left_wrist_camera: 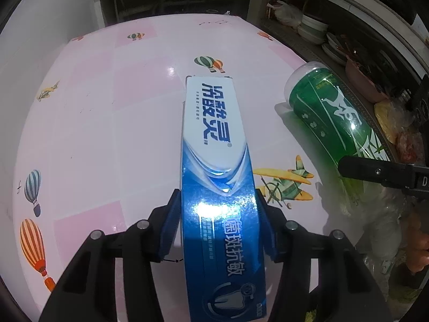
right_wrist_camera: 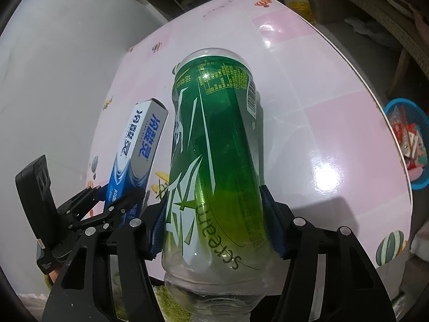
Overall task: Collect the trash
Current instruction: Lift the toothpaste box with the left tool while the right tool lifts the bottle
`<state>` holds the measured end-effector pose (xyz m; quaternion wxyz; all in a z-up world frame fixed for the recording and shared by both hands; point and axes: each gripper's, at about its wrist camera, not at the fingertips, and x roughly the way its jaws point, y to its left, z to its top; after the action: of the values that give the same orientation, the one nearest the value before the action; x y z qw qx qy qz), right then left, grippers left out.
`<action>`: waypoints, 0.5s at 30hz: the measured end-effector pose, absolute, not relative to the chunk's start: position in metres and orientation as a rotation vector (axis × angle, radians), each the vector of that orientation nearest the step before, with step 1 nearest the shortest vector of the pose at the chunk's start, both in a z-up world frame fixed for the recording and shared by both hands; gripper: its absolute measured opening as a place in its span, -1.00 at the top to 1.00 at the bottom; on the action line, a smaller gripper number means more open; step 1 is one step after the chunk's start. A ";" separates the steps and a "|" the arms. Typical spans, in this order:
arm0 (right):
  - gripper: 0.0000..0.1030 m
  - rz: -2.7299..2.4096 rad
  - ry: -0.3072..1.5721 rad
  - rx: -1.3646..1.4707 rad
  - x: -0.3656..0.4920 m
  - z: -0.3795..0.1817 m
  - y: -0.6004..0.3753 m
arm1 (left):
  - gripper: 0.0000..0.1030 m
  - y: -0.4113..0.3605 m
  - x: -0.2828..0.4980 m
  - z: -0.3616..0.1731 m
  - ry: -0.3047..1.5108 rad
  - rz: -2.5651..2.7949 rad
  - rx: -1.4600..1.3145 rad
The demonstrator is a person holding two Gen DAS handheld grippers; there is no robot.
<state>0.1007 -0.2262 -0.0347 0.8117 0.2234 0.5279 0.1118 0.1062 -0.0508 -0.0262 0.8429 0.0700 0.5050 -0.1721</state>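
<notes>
A long blue-and-white toothpaste box (left_wrist_camera: 214,139) sticks out forward above the pink table, with my left gripper (left_wrist_camera: 217,201) shut on its blue half. The blue pads press its two sides. To its right, a clear plastic bottle with a green label (right_wrist_camera: 214,139) is lifted bottom-forward over the table, cap end toward the camera. My right gripper (right_wrist_camera: 214,198) is shut on it, one pad on each flank. In the left wrist view the green bottle (left_wrist_camera: 321,107) shows at the right. In the right wrist view the toothpaste box (right_wrist_camera: 142,134) shows at the left.
The table (left_wrist_camera: 107,107) has a glossy pink cloth printed with balloons and planes. A blue basket (right_wrist_camera: 410,145) with wrappers stands below the table's right edge. Stacked bowls (left_wrist_camera: 313,29) fill a shelf behind. An oil bottle (right_wrist_camera: 297,0) stands past the far edge.
</notes>
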 end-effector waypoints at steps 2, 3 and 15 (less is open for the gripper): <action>-0.13 0.238 1.125 0.479 0.101 -0.035 -0.226 | 0.01 -0.051 0.105 -0.026 1.060 -0.365 0.150; -0.13 0.237 1.123 0.480 0.101 -0.035 -0.226 | 0.02 -0.051 0.104 -0.026 1.057 -0.365 0.151; -0.12 0.239 1.104 0.497 0.093 -0.032 -0.235 | 0.05 -0.051 0.097 -0.019 1.004 -0.362 0.141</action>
<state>0.0935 -0.2351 -0.0325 0.8155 0.2331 0.5178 0.1120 0.0966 -0.0507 -0.0187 0.8586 0.0672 0.4780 -0.1726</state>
